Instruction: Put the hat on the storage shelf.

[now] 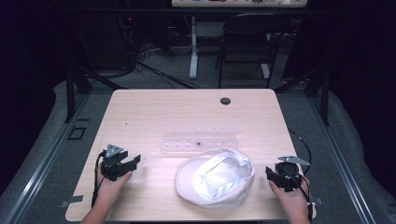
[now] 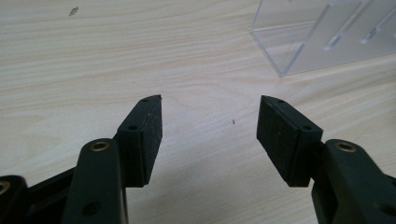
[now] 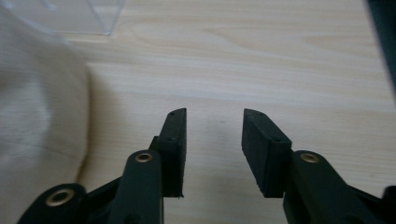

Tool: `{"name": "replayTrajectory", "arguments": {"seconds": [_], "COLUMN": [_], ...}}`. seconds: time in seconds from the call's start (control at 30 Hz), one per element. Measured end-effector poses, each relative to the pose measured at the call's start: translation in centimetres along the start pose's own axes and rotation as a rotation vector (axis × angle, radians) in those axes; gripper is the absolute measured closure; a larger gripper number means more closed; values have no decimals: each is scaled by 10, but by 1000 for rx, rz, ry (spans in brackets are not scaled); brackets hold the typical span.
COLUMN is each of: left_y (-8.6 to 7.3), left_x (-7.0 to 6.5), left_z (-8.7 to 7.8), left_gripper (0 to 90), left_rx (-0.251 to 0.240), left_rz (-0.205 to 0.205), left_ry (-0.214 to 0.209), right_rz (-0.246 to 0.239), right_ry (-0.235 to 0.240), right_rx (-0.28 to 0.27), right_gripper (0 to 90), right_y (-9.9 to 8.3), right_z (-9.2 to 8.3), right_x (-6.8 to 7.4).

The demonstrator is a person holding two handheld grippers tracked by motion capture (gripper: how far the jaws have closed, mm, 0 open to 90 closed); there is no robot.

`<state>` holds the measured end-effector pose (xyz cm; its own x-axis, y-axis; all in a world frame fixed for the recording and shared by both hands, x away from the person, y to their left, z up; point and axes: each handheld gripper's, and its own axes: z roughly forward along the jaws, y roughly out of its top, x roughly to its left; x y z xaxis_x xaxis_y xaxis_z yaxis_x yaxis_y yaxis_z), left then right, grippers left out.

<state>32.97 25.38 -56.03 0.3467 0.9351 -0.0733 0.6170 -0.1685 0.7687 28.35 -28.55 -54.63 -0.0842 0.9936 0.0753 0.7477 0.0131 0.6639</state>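
A white cap (image 1: 215,177) lies upside down on the light wooden table (image 1: 154,116), near the front edge. Behind it stands a clear acrylic rack (image 1: 200,139). My left gripper (image 1: 132,164) rests at the front left of the table, held by a hand, and is open with nothing between its jaws; in the left gripper view (image 2: 210,121) bare wood lies between the pads and the clear rack (image 2: 322,35) is at upper right. My right gripper (image 1: 272,173) sits just right of the cap, open and empty (image 3: 214,133); the cap's cloth (image 3: 37,116) lies to its left, apart from the fingers.
A round cable hole (image 1: 225,101) is in the table's far side. A black chair (image 1: 245,42) and a white desk leg (image 1: 193,46) stand beyond the table. Black frame posts (image 1: 70,88) flank it. The table's right edge (image 3: 380,51) is close to my right gripper.
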Motion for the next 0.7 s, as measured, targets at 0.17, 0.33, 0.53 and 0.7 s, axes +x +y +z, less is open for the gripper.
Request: {"name": "replayTrajectory", "arguments": {"seconds": [0.17,0.33,0.53,0.7], "left_y": [-1,-1,-4,-5], "left_x": [-3,-8,-12,-13], "left_z": [-4,-1,0,-1], "left_gripper": [464,531,560,568], "left_rx": [0,23,22,34], "left_rz": [54,55,93,96], "left_ry": [6,-13,-23,-32], "right_rz": [-39,-42,-33,-19], "right_ry": [12,45,69,85], "right_rx": [108,137,178,210], "right_gripper": [638,670,657,648], "right_y": [11,15,14,19], "right_z": [3,1,1,-1], "right_x": [7,11,13,11]}}
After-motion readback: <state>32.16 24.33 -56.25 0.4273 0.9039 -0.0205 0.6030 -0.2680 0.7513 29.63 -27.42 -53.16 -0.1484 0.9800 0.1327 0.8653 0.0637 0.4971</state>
